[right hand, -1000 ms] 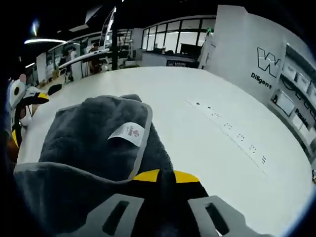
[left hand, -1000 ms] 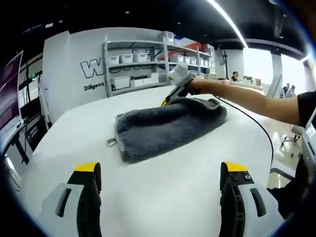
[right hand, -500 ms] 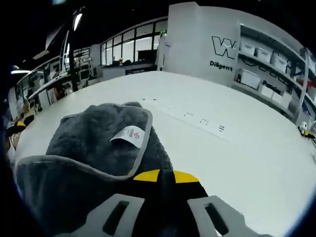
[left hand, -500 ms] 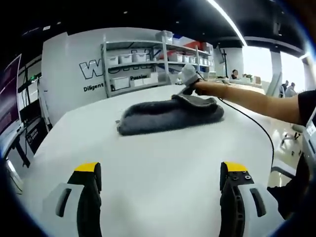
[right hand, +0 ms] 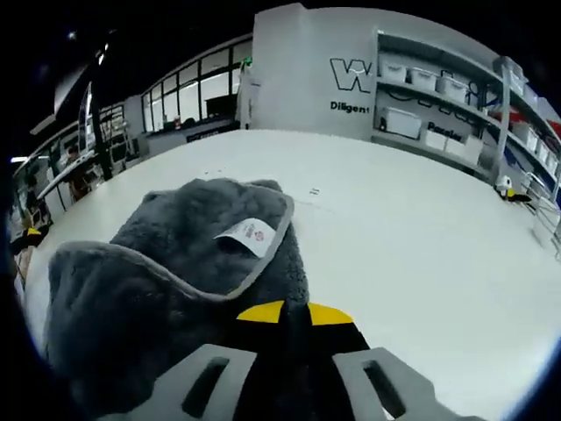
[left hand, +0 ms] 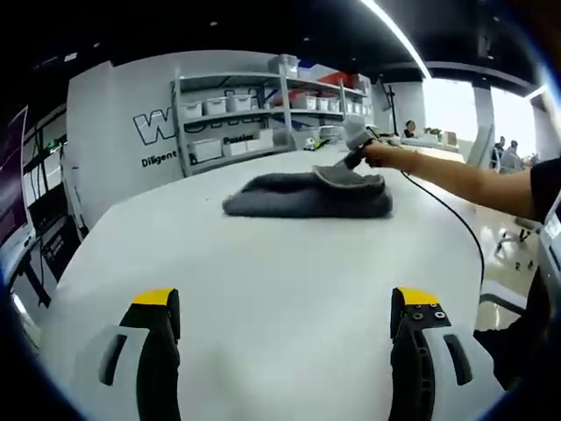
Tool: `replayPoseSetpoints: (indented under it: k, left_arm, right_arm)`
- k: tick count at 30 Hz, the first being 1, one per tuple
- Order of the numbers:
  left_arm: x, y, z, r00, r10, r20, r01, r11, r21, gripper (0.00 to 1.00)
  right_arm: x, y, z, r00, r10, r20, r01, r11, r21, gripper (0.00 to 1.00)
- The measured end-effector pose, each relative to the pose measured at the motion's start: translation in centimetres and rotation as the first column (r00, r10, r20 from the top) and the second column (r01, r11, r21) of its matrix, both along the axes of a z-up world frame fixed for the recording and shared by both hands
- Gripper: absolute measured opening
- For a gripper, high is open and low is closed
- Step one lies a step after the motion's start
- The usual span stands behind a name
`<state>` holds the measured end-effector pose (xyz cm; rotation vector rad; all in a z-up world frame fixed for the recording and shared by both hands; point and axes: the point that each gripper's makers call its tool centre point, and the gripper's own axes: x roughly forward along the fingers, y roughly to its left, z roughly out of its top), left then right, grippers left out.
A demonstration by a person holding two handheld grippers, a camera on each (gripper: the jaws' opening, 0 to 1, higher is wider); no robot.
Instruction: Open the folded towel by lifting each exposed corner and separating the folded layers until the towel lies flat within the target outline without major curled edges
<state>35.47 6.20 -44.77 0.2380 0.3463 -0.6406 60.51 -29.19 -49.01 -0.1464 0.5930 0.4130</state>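
The grey towel (left hand: 307, 193) is seen bunched on the white worktop (left hand: 263, 289), toward 12 o'clock of the released left tool (left hand: 285, 320). Its edge is clamped by the clenched right tool (right hand: 294, 313), a white label (right hand: 250, 235) showing at 11 o'clock.

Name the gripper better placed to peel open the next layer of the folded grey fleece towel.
Right. The right gripper is shut on the edge of the folded grey fleece towel, its jaws pressed together over the fabric. The left gripper hangs open over bare white table, well short of the towel.
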Motion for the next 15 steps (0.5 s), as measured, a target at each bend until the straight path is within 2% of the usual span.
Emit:
replayPoseSetpoints:
  k: [5, 10, 15]
  left_arm:
    - [0.1, -0.9, -0.1, 1.000, -0.019, 0.002, 0.019, 1.000, 0.004, 0.99]
    - [0.2, -1.4, -0.2, 1.000, -0.030, -0.004, 0.030, 0.999, 0.015, 0.99]
    - [0.3, -1.7, 0.0, 0.999, -0.039, -0.001, 0.039, 0.999, 0.012, 0.99]
  right_arm:
    - [-1.7, -2.9, 0.0, 1.000, -0.030, 0.006, 0.030, 0.999, 0.014, 0.04]
    - [-3.5, -4.7, -0.1, 0.999, -0.050, 0.012, 0.049, 0.998, 0.027, 0.04]
    - [-5.2, -5.8, -0.1, 0.998, -0.051, 0.026, 0.051, 0.999, -0.012, 0.04]
